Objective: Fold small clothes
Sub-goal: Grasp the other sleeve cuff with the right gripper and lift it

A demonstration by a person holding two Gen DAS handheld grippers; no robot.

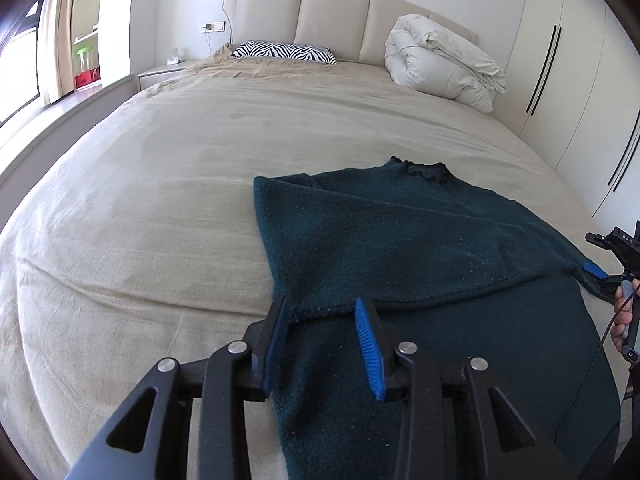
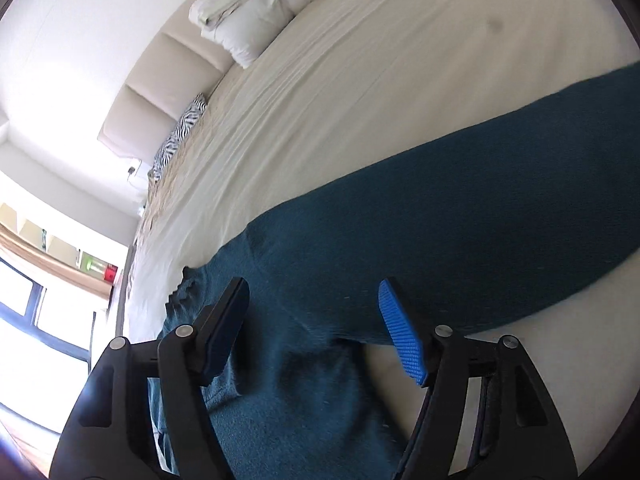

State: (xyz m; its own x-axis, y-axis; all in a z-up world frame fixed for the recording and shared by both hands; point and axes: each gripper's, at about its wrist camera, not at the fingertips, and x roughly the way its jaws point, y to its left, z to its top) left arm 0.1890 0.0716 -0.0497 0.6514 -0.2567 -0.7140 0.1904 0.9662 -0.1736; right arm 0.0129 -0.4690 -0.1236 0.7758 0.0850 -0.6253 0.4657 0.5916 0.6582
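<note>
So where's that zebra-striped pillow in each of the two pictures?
Left wrist view: the zebra-striped pillow lies at top centre, flat against the beige padded headboard.
Right wrist view: the same pillow sits left of centre, tilted steeply because the picture is rolled.
Shared landmark: the rolled white duvet, upper right in the left view, top centre in the right view.

Open bedsheet (image 1: 160,184) left of the sweater (image 1: 420,240); rolled duvet (image 1: 444,68) and pillow (image 1: 284,52) far off by the headboard (image 1: 332,12).
</note>
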